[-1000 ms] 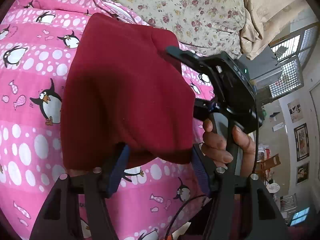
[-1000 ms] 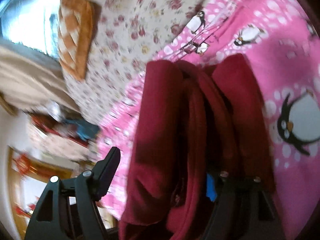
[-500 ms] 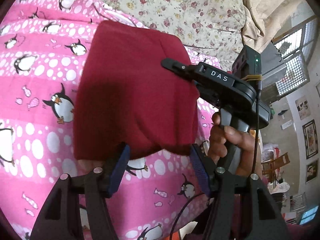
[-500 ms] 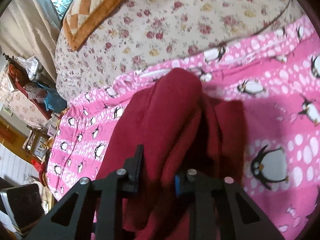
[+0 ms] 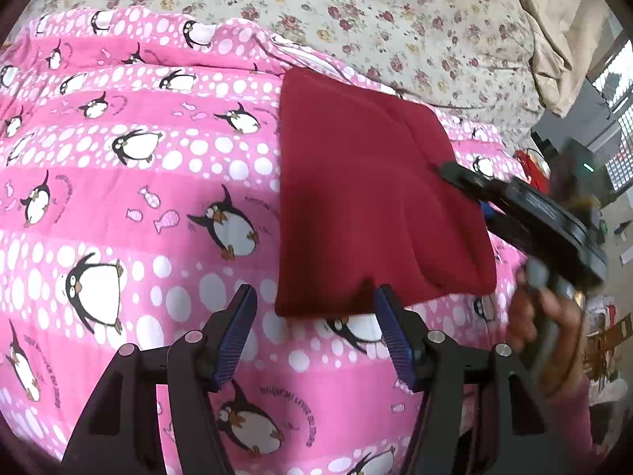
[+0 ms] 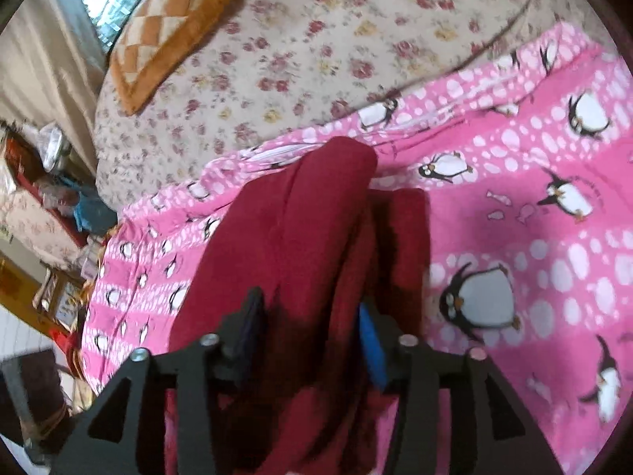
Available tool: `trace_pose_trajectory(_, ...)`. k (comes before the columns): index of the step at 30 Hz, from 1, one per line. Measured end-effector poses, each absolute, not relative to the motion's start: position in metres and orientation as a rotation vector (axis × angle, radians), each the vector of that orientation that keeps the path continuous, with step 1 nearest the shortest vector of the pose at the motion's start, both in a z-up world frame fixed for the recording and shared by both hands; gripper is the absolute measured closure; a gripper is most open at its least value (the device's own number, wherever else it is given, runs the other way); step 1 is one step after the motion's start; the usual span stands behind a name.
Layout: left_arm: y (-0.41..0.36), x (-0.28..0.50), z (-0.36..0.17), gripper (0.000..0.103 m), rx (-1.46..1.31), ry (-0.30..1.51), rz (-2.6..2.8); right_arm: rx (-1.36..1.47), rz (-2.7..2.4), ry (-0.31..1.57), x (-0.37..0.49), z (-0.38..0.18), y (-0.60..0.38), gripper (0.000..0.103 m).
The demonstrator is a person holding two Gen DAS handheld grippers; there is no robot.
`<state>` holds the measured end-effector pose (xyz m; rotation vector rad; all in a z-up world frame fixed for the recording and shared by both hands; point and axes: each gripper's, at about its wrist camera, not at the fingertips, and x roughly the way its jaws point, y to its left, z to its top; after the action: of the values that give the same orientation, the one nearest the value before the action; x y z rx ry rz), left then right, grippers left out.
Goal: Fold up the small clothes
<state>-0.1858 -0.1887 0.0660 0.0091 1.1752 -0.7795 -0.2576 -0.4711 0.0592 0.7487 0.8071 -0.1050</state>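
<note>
A dark red folded cloth point(image 5: 356, 206) lies on the pink penguin blanket point(image 5: 138, 198). My left gripper point(image 5: 314, 289) is open just in front of the cloth's near edge, and its blue pads point(image 5: 237, 328) do not press on it. In the right wrist view a raised fold of the red cloth point(image 6: 300, 229) runs between the fingers of my right gripper point(image 6: 310, 301). Its jaws are opening and the pads stand off the fold. The left wrist view shows that gripper's black finger point(image 5: 455, 174) over the cloth's right edge, with a hand point(image 5: 546, 316) on its handle.
Beyond the blanket lies a floral sheet point(image 5: 395, 12) with an orange checked cushion point(image 6: 170, 23) on it. A beige curtain point(image 5: 561, 19) and a barred window point(image 5: 621, 126) are at the right. Cluttered shelves point(image 6: 47, 182) stand past the bed's left edge.
The left gripper has drawn back and tilted; the cloth's edge, earlier deep between its jaws, now sits at the tips. The right gripper rolled, closed on the fold, then widened and rose.
</note>
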Motion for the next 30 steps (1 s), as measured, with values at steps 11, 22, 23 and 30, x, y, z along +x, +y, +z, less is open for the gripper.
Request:
trace_pose_trajectory(11, -0.223, -0.165, 0.072, 0.062, 0.056, 1.104, -0.691, 0.674, -0.025, 0.856, -0.279, 0.079, -0.431, 0.062)
trace_pose_trajectory(22, -0.233, -0.169, 0.053, 0.061, 0.087, 1.12, -0.697, 0.629, -0.119, 0.903, -0.31, 0.059, -0.45, 0.093)
trace_pose_trajectory(23, -0.233, -0.168, 0.053, 0.061, 0.09, 1.116, -0.695, 0.644, -0.103, 0.897, -0.31, 0.063, -0.452, 0.092)
trace_pose_trajectory(30, -0.236, -0.166, 0.049, 0.061, 0.086, 1.121, -0.693, 0.773, -0.185, 0.826, -0.297, 0.075, -0.468, 0.036)
